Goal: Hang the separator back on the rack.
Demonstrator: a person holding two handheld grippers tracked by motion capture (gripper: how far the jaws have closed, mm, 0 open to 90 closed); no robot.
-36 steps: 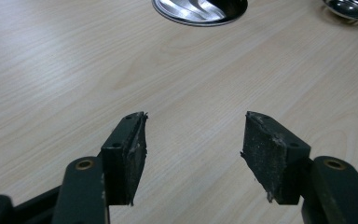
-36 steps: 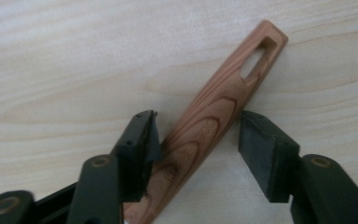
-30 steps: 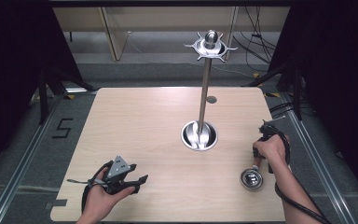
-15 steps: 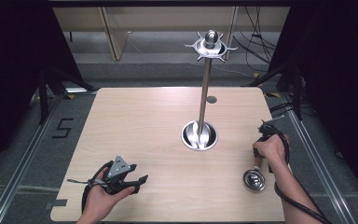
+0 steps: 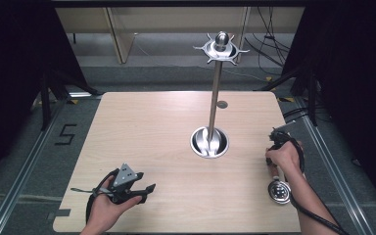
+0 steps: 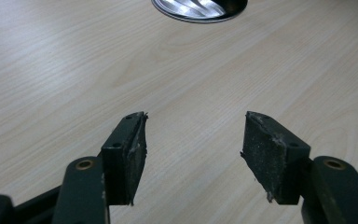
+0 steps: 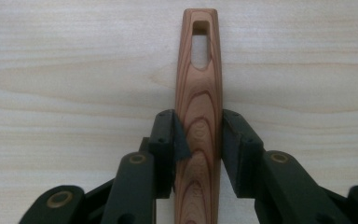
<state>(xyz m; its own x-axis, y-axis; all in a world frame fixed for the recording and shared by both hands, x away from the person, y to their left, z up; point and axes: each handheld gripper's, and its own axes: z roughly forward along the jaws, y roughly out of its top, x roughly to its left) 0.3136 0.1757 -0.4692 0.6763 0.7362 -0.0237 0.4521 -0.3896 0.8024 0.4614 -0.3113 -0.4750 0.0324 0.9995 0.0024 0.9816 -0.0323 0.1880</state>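
Closing right tongs (image 7: 198, 140) clamped on one wooden handle (image 7: 198, 93), left tongs (image 6: 193, 149) apart, one stand (image 5: 210, 142)

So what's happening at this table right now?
A person sits at a wooden table with a two-jaw gripper in each hand. The right gripper has just been closing its jaws around the wooden handle of a metal strainer lying flat near the table's right edge, and its pads now touch the handle's sides. The left gripper rests open, with nothing between its jaws. A tall metal stand with hooks on top rises mid-table.
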